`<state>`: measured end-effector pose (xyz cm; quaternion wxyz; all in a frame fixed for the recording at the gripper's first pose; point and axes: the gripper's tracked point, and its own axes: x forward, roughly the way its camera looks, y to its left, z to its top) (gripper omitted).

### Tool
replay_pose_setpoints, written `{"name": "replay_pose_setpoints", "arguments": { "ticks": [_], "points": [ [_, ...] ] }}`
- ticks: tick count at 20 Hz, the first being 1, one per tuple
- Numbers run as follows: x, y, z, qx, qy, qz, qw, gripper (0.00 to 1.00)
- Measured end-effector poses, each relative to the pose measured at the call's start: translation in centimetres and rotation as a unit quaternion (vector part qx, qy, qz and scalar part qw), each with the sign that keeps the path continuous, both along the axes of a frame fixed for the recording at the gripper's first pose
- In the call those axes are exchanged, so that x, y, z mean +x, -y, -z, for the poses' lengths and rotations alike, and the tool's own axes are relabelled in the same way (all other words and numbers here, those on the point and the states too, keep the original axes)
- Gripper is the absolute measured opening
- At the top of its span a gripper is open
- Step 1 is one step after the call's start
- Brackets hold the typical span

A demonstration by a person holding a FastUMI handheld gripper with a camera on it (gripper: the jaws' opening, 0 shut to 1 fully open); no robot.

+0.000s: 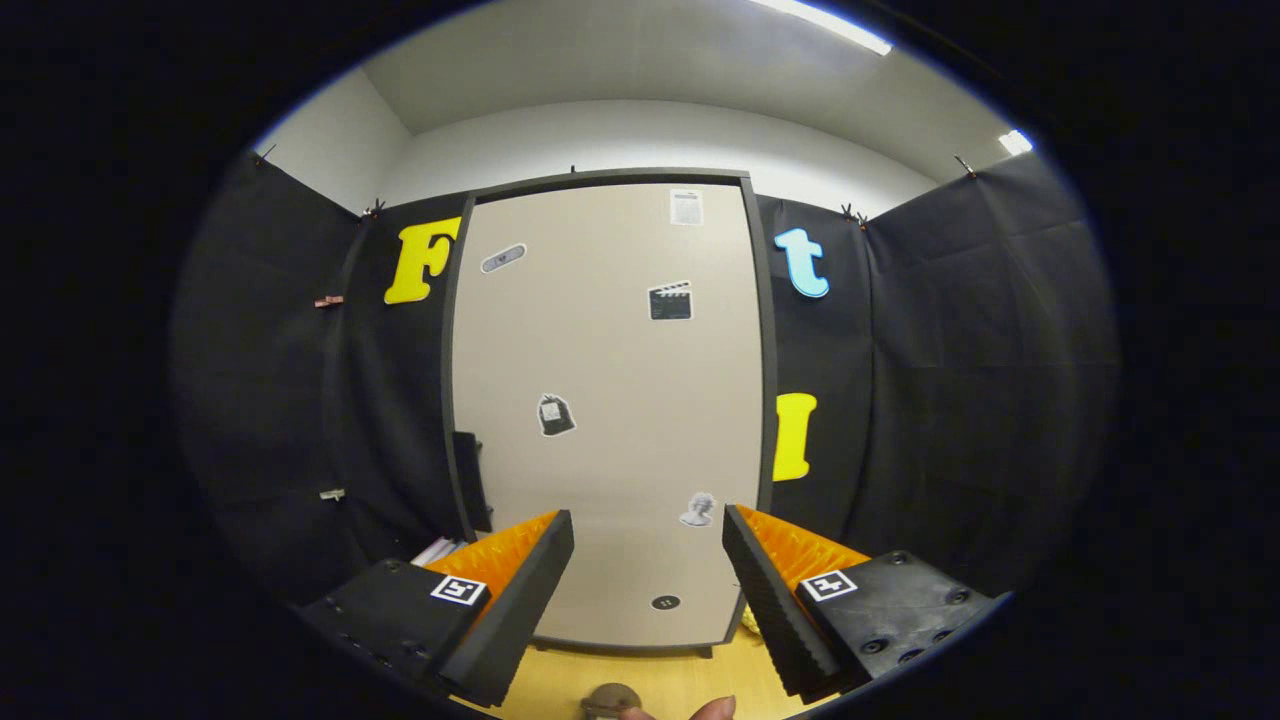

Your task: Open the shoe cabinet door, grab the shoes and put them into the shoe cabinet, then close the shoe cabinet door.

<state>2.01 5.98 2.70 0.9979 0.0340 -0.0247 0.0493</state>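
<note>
A tall beige shoe cabinet door (610,400) in a dark frame stands straight ahead, beyond the fingers. It carries several small stickers and looks closed against its frame. A dark handle (470,480) sits on its left edge. My gripper (648,545) is open, its two fingers spread wide with nothing between them, a short way in front of the lower part of the door.
Black cloth walls (950,380) close in on both sides of the cabinet. A wooden floor (650,680) runs below the door. A fingertip (712,710) and a small round object (610,700) show low between the fingers. Something pale (438,550) lies behind the left finger.
</note>
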Motion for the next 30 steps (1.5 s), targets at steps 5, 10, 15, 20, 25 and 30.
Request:
{"name": "replay_pose_setpoints", "arguments": {
  "ticks": [5, 10, 15, 20, 25, 30],
  "points": [
    [3.0, -7.3, -0.7, 0.0, 0.004, -0.036, 0.999, 0.98],
    [6.8, -14.0, 2.4, -0.016, -0.005, -0.057, 0.998, 0.98],
    [11.6, -17.4, 4.9, -0.003, -0.021, -0.051, 0.998, 0.98],
    [15.6, -18.7, 6.2, -0.008, -0.028, -0.027, 0.999, 0.88],
    [16.6, -18.9, 7.1, -0.02, -0.036, 0.004, 0.999, 0.53],
    [16.0, -18.9, 6.9, -0.008, -0.043, -0.015, 0.999, 0.27]
  ]
}}
